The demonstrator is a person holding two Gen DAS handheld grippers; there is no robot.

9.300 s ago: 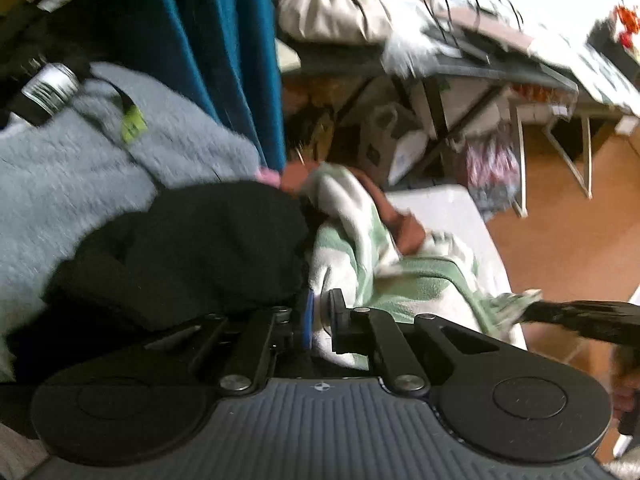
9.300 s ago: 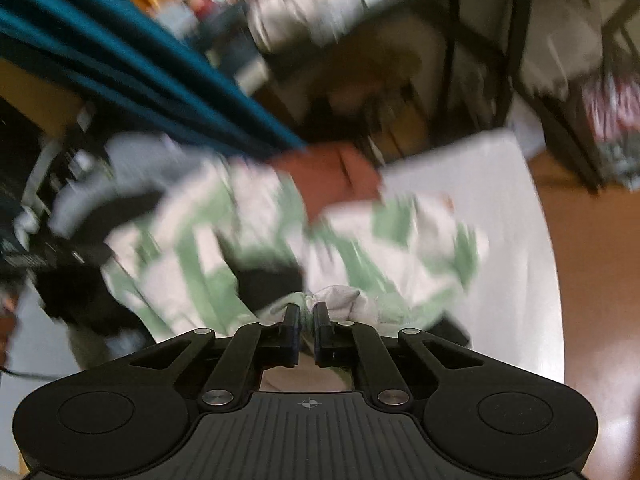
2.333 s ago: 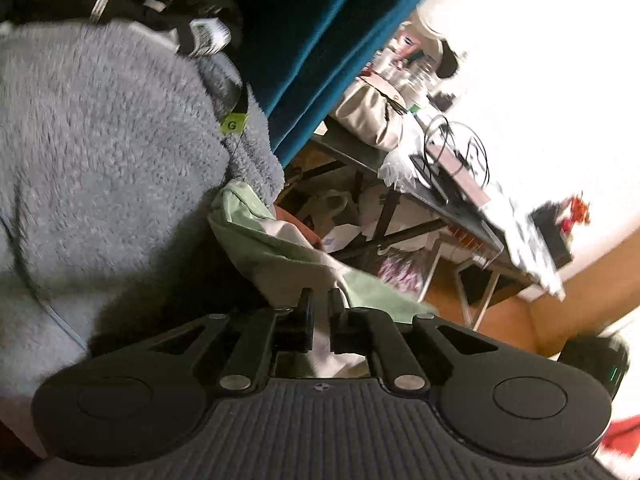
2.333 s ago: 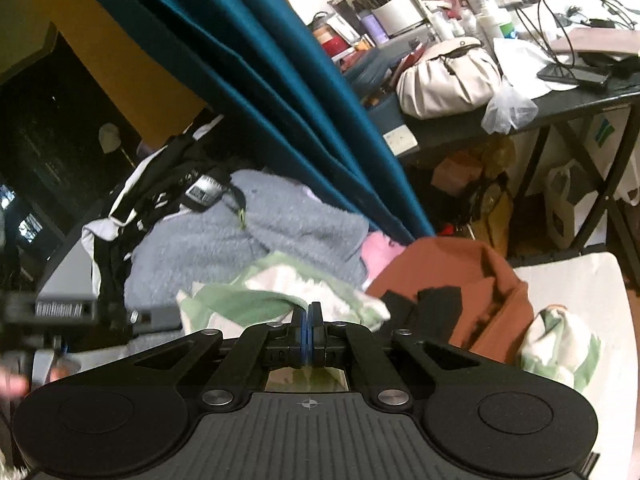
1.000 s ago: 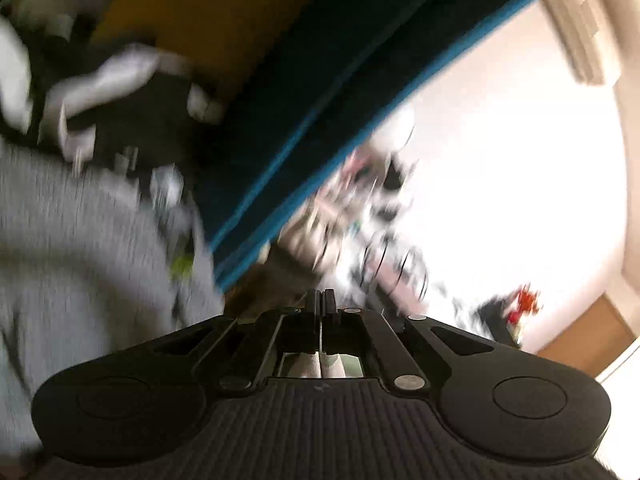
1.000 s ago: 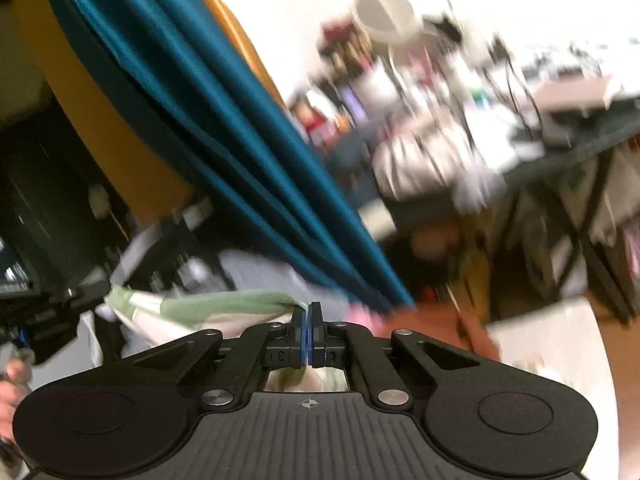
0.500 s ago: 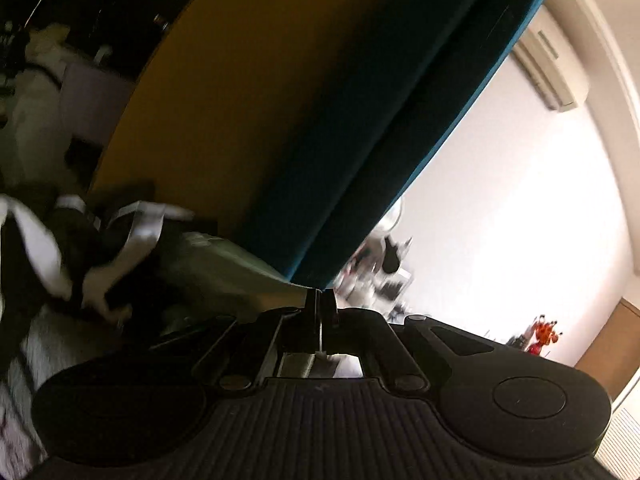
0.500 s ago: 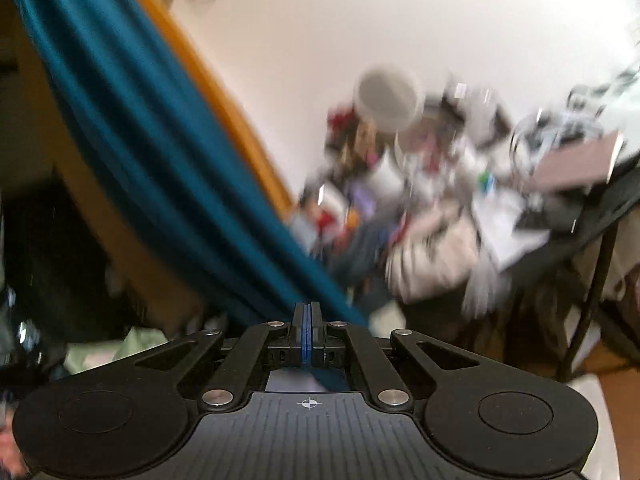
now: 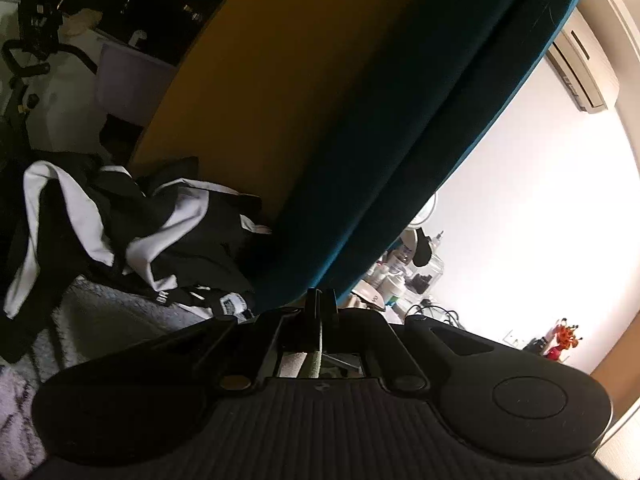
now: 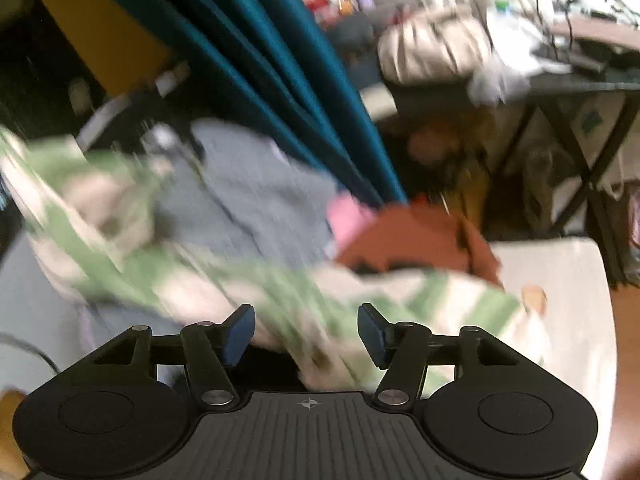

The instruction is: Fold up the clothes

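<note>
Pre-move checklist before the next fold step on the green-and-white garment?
1. Left hand-held gripper shut on green-and-white garment: ok, a strip of cloth sits between the pads.
2. Right hand-held gripper released: ok, jaws opening, pads off the cloth.
3. Garment spread flat: not ok, draped over the grey fleece.
4. Next corner to grab: cannot tell, blurred.
5. White surface partly bare: ok.

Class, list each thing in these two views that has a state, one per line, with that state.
Left gripper: shut on a strip of pale green cloth.
Right gripper: jaws opening, pads clear of the cloth.
Green-and-white striped garment: unfolded, blurred, draped across the pile.
Grey fleece garment: crumpled, unfolded.
Rust-brown garment: crumpled.
</note>
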